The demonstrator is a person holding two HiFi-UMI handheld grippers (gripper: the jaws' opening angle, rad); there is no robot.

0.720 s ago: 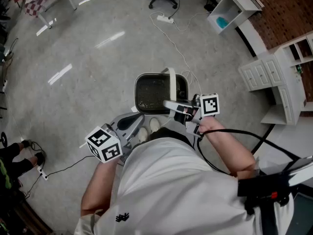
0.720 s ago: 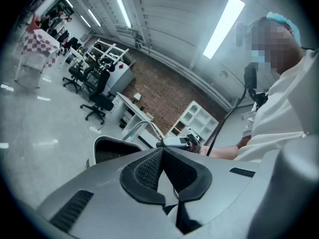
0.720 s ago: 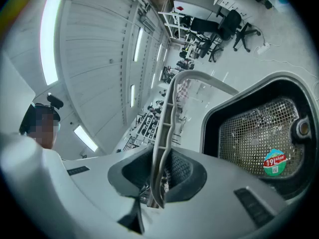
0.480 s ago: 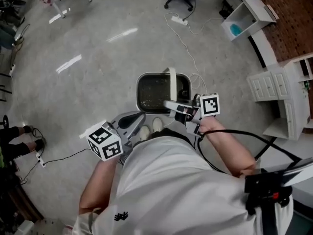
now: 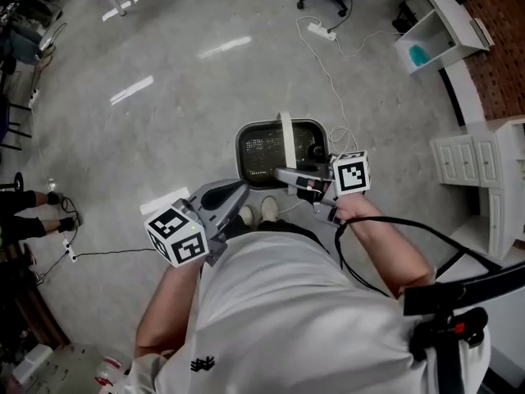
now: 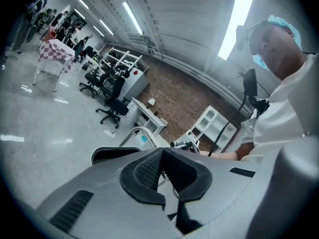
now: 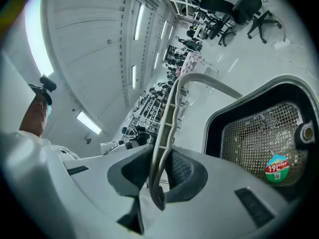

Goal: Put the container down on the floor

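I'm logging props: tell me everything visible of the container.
The container is a dark, rounded-rectangular plastic basket with a mesh bottom and a pale ribbed handle arching over it. A round sticker lies inside. The right gripper is shut on the handle, holding it before the person's shoes. Whether it touches the floor is unclear.

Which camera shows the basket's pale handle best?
The right gripper view: the handle runs close up, pinched in the right claw. The head view shows it small, from above; the left gripper view catches only a distant arc.
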